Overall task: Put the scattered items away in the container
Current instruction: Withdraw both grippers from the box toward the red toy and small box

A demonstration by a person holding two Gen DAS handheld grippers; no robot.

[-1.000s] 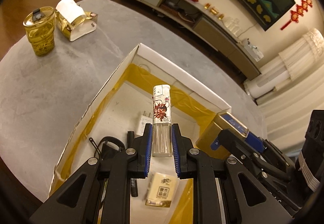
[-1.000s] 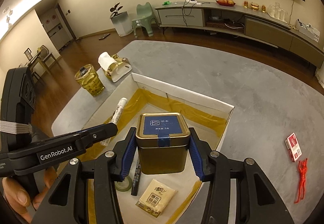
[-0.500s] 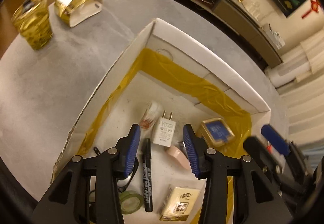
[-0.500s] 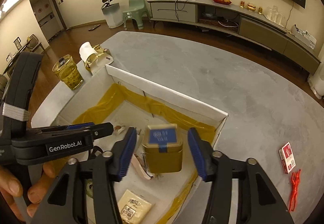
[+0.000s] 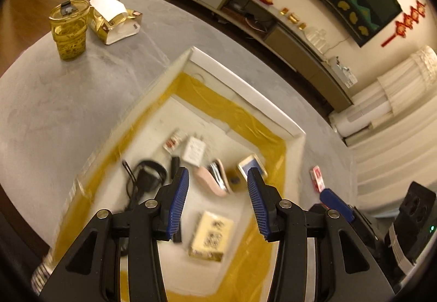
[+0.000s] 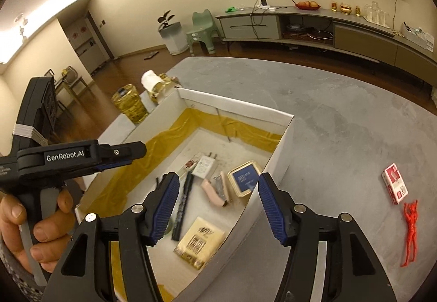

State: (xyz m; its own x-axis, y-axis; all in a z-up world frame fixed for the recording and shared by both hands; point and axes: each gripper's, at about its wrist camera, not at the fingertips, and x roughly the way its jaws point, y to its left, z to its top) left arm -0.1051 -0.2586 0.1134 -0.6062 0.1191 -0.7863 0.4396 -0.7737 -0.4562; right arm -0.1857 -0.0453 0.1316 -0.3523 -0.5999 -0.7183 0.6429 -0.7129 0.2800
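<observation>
Right wrist view: my right gripper [image 6: 218, 202] spread empty over the box [image 6: 275, 165]; red string [image 6: 409, 231] to its right, unseen from my spread, empty left gripper [image 5: 217, 203].

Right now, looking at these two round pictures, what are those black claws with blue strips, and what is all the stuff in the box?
There is no robot here. A person holds a hand-worked two-finger gripper in each hand, and each gripper carries a wide-angle camera that looks along its fingers. One picture comes from the left gripper, the other from the right gripper; the right view also shows the person's hand around the left tool's handle. Both grippers are open and hold nothing.

They hover over a white cardboard box lined with yellow tape, on a grey table. In the box lie a gold tin with a blue lid, a white charger plug, a black marker, a pink stapler, a yellow packet and a black cable. Outside the box lie a red and white pack and a red plastic piece.
</observation>
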